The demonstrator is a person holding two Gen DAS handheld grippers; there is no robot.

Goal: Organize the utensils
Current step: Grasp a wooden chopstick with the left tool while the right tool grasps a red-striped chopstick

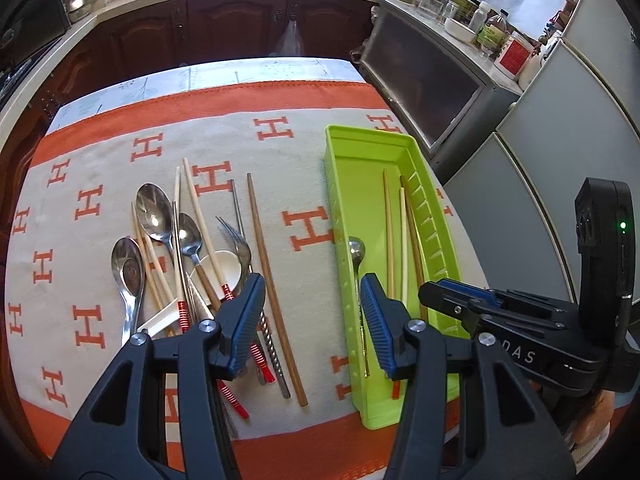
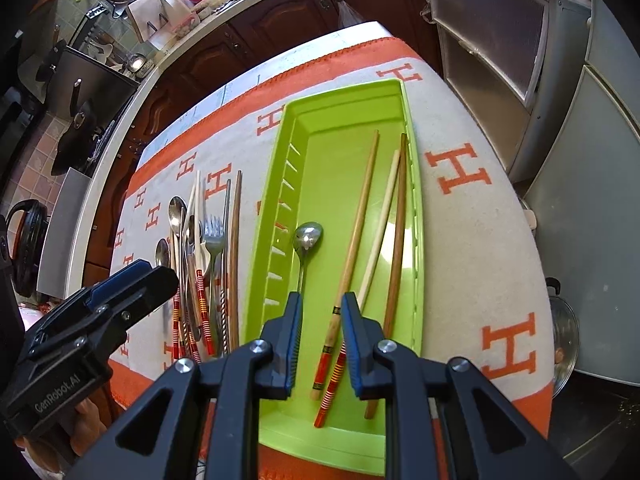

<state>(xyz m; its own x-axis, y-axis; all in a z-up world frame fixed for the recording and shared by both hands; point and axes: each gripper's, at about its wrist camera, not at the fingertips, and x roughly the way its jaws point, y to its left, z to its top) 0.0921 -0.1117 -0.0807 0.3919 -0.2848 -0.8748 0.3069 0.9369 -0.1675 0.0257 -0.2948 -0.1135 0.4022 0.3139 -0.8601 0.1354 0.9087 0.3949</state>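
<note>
The green tray (image 2: 412, 240) at my right claw's (image 2: 320, 332) twelve o'clock already holds three chopsticks (image 2: 352, 256) and one small spoon (image 2: 307, 236). The larger pile of utensils (image 1: 192, 264) waits on the counter (image 1: 100, 152) at my left claw's (image 1: 312, 320) eleven o'clock. Both claws hang wide and empty, so most sorting is left, I judge.

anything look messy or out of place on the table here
Yes: left of the green tray, spoons, a fork and chopsticks lie in a crossed heap on the cloth. In the tray, chopsticks lie slightly fanned beside a small spoon.
</note>
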